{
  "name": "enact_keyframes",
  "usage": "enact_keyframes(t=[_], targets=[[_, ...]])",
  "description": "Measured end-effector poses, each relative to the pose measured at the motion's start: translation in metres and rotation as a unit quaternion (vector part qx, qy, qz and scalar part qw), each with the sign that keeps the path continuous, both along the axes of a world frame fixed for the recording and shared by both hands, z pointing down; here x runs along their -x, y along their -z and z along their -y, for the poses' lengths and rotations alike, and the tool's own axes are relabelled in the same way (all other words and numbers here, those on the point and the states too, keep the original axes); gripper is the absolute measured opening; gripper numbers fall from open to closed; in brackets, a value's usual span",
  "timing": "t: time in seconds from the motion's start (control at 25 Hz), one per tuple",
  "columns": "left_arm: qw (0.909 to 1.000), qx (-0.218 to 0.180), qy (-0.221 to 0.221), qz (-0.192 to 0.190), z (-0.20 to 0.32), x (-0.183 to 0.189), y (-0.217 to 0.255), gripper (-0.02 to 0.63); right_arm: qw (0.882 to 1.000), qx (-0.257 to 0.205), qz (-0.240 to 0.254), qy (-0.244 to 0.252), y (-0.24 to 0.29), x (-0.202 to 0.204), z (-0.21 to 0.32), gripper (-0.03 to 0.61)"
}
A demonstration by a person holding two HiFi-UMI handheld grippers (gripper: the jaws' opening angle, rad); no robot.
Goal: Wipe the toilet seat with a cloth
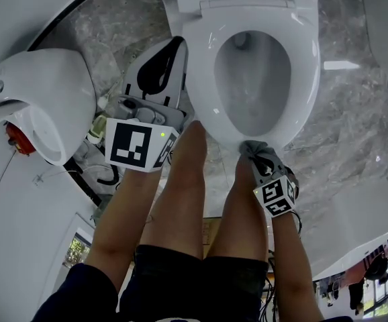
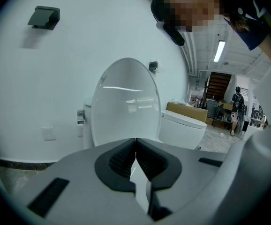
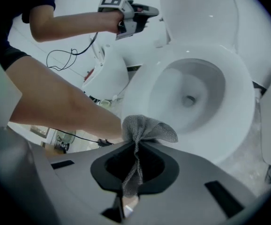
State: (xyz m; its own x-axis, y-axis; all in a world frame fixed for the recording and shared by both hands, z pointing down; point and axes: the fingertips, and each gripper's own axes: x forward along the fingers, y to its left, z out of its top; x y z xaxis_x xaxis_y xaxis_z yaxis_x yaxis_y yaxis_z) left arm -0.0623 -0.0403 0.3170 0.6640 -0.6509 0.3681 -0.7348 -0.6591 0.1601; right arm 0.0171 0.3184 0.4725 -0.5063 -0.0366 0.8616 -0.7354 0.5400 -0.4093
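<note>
Right gripper (image 3: 135,161) clamping grey mesh cloth (image 3: 147,128), cloth sitting at front edge of toilet seat (image 1: 308,72). Left gripper (image 2: 135,158) jaws together on nothing, hovering left of bowl (image 1: 251,79). Step likely needing flat press, sweep round rim, no dipping inside.

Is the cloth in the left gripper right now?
No, the left gripper is shut and empty; the grey cloth is clamped in the right gripper.
</note>
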Motion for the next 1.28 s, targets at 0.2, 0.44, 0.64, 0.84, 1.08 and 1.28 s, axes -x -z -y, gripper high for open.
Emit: enact_keyframes(t=[0.2, 0.44, 0.64, 0.84, 1.08, 1.28], targets=[[1.0000, -0.002, 0.000, -0.003, -0.001, -0.005, 0.002, 0.020, 0.997, 0.022, -0.041, -0.069, -0.004, -0.032, -0.005, 0.035], [1.0000, -0.003, -0.001, -0.007, -0.004, -0.014, 0.006, 0.020, 0.998, 0.004, 0.053, -0.019, 0.000, 0.062, 0.018, 0.035], [0.9999, -0.004, -0.013, -0.005, -0.011, -0.025, 0.011, 0.020, 0.996, -0.006, 0.083, 0.042, 0.000, 0.095, 0.013, 0.034], [0.9998, -0.008, -0.019, 0.001, -0.017, -0.034, 0.011, 0.020, 0.997, -0.008, 0.062, 0.055, 0.001, 0.034, -0.008, 0.034], [0.9998, -0.005, -0.017, -0.003, -0.029, -0.053, 0.010, 0.020, 0.998, 0.008, -0.047, -0.031, -0.018, -0.097, -0.017, 0.034], [0.9999, -0.005, -0.011, -0.002, -0.038, -0.064, 0.011, 0.020, 0.998, -0.011, -0.041, -0.051, -0.013, -0.108, 0.000, 0.034]])
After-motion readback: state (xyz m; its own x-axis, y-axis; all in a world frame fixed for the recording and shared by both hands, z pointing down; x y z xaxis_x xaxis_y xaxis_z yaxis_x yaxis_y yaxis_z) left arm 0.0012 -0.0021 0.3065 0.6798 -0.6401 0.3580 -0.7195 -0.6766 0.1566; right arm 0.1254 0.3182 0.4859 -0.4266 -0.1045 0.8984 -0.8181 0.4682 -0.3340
